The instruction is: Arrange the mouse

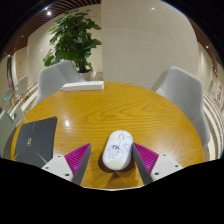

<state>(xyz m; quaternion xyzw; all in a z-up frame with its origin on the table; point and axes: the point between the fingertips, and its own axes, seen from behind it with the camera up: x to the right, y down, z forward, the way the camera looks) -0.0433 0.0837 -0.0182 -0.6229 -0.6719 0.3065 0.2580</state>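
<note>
My claw [112, 160] is released, mouse [117, 151] between fingers on the desk [120, 105]. Off-centre closing could skid it sideways.

Tabletop [110, 105] bare ahead; mouse [117, 150] fills gap btwn open fingers (laptop [35, 140] flanks left).

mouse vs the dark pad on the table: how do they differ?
Colour: the mouse is white, the dark pad is near black. Shape: the mouse is a rounded, raised oval; the dark pad is a flat rectangle. Place: the mouse stands between the fingers of the open gripper, with gaps on both sides; the dark pad lies off to the side, outside them. Both rest on the round wooden table.
</note>
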